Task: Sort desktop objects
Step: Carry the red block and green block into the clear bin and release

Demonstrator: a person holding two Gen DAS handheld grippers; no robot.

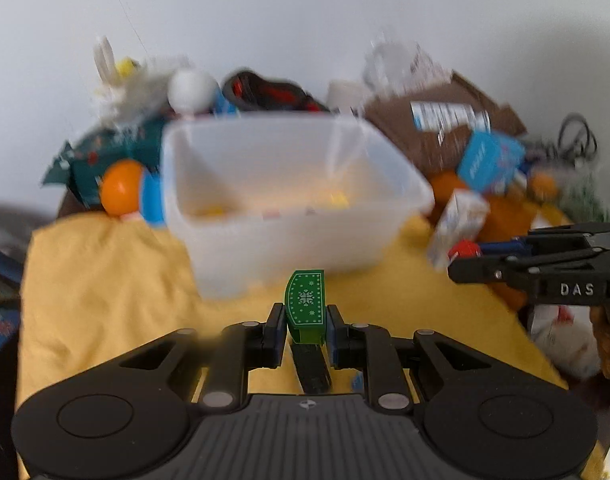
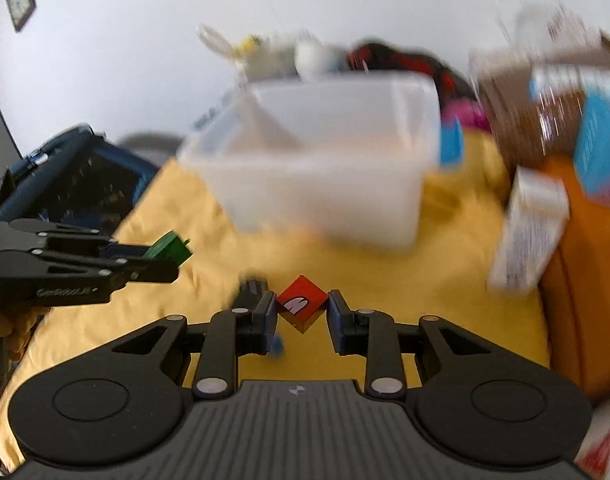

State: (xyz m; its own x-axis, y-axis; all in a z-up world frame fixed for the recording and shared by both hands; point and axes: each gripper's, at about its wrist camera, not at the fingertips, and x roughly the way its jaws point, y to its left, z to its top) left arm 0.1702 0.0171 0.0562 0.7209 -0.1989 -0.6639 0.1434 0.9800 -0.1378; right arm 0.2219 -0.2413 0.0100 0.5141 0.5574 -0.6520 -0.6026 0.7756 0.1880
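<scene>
My left gripper (image 1: 305, 322) is shut on a green block with a white snowflake print (image 1: 306, 300), held above the yellow cloth (image 1: 105, 280) just in front of the clear plastic bin (image 1: 289, 184). It also shows at the left of the right wrist view (image 2: 161, 260) with the green block (image 2: 171, 246). My right gripper (image 2: 301, 310) is shut on a red block with a white mark (image 2: 302, 304), held above the cloth short of the bin (image 2: 325, 168). Its fingers show at the right of the left wrist view (image 1: 465, 268), with a bit of the red block (image 1: 463, 249).
Clutter rings the bin: an orange and blue egg toy (image 1: 129, 192) at left, a brown cardboard box (image 1: 445, 120) and blue and white cartons (image 1: 489, 160) at right, plush toys behind. A small dark object (image 2: 251, 288) lies on the cloth. A dark blue basket (image 2: 77, 176) stands left.
</scene>
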